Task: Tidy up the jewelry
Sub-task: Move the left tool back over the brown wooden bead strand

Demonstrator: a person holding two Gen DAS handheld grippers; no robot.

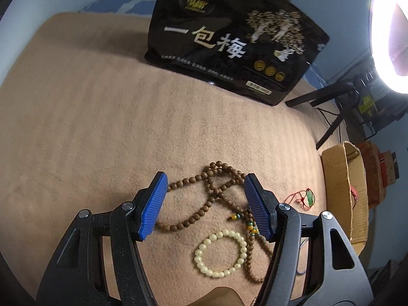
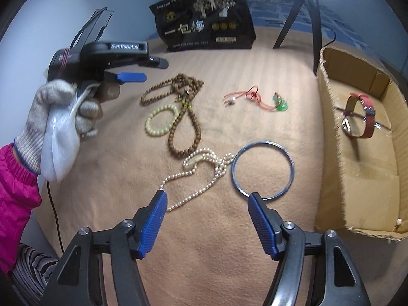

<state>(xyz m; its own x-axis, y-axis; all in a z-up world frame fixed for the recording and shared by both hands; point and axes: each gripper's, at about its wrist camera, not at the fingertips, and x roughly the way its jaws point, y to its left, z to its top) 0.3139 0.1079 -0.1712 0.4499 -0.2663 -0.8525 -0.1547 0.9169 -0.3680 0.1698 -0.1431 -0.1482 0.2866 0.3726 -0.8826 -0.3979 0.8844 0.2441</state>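
Tan blanket [image 1: 89, 127]: left gripper [image 1: 204, 204] wide open, empty, straddling wooden bead strand [image 1: 224, 186], probably hovering; right gripper [image 2: 207, 220] open, empty, farther off.

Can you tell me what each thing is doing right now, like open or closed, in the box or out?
left tongs: open, holding nothing.
right tongs: open, holding nothing.
cardboard box: open on top.
watch: in the box, strap looped.
brown bead necklace: out, tangled on the cloth.
cream bead bracelet: out, lying flat.
pearl necklace: out, loosely piled.
blue bangle: out, lying flat.
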